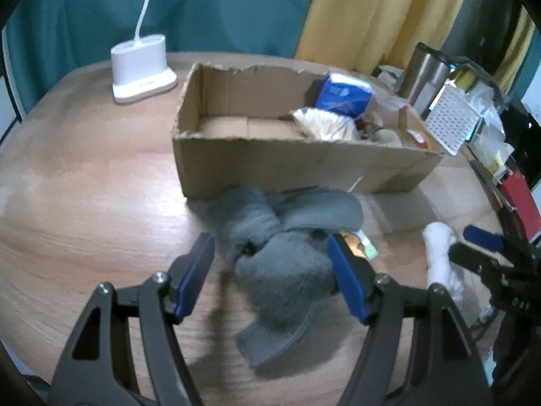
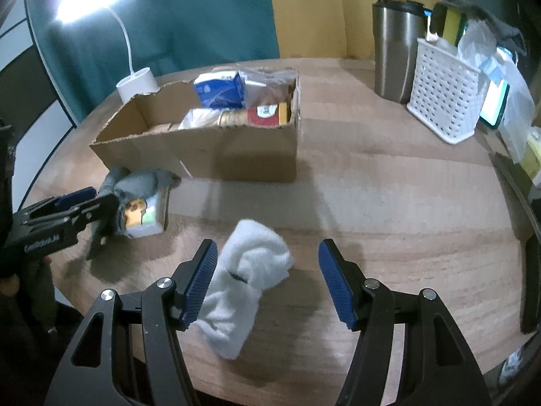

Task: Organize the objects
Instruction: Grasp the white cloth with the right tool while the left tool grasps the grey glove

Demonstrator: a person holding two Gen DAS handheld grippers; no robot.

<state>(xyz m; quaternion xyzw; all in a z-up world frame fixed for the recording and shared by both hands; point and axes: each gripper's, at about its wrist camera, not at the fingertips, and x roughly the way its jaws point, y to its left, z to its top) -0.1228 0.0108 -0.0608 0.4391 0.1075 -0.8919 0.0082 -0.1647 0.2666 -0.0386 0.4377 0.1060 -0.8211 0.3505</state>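
On a wooden desk [image 2: 389,203] stands an open cardboard box [image 1: 270,162] with a blue carton [image 1: 343,96] and other packets at its right end. Near the box lie grey socks [image 1: 287,253], bunched in a heap over a small printed carton [image 2: 145,216]. The left gripper [image 1: 270,277] hangs over them, jaws released on either side of the heap, grasping nothing. To the right lies a white sock [image 2: 247,280], crumpled. The right gripper [image 2: 267,284] is above it, jaws apart, the left pad just beside the cloth, not clenched. At the far right stand a steel cup [image 2: 395,50] and a white basket [image 2: 443,101]; at the far left, a white lamp [image 1: 142,67].
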